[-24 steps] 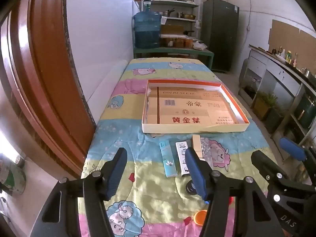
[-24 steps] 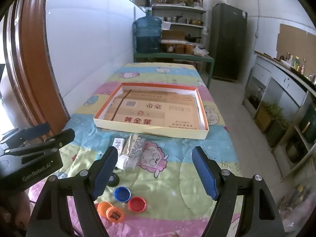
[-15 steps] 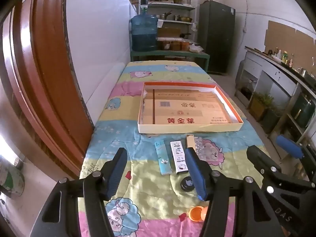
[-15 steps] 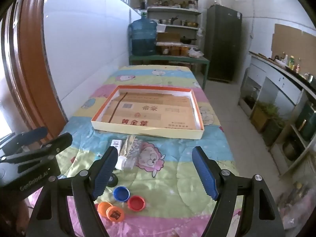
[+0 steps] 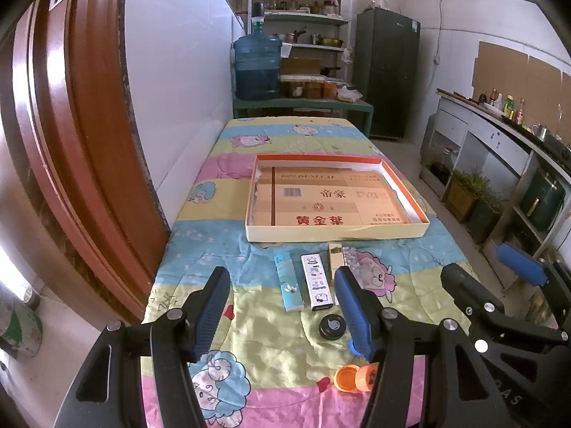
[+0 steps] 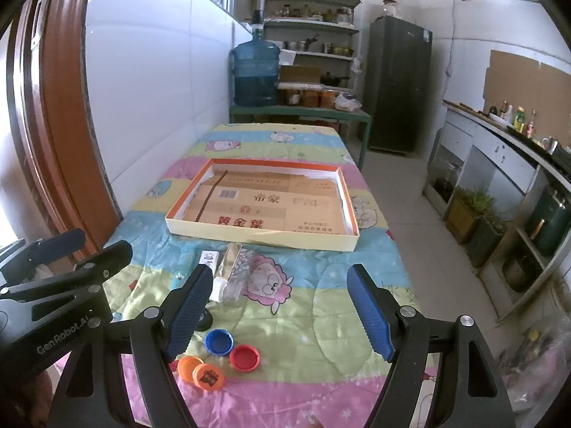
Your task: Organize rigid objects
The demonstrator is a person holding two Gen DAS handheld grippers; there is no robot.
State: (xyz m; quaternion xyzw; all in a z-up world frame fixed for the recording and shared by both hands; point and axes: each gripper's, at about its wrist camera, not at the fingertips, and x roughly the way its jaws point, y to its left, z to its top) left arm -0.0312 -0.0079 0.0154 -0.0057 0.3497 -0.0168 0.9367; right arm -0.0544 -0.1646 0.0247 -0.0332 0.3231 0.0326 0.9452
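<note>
A: Kitchen storeroom, with a long table (image 5: 410,281) under a cartoon-sheep cloth. What lies on it?

B: Far along the middle, a shallow tray (image 5: 335,237) with a flattened carton lining its floor. Near of it, a row of slim boxes: a teal box (image 5: 289,283), a white box (image 5: 317,281) and a gold box (image 5: 335,255), side by side, apart from the tray.

A: And the caps?

B: Nearest of all: a black cap (image 5: 332,327), a blue cap (image 6: 218,341), a red cap (image 6: 244,357) and two orange caps (image 6: 200,372) touching each other.

A: Grippers?

B: Left gripper (image 5: 282,315) hangs over the near cloth, fingers wide, nothing between them. Right gripper (image 6: 280,315) hangs to its right, fingers at their widest, also empty.
</note>
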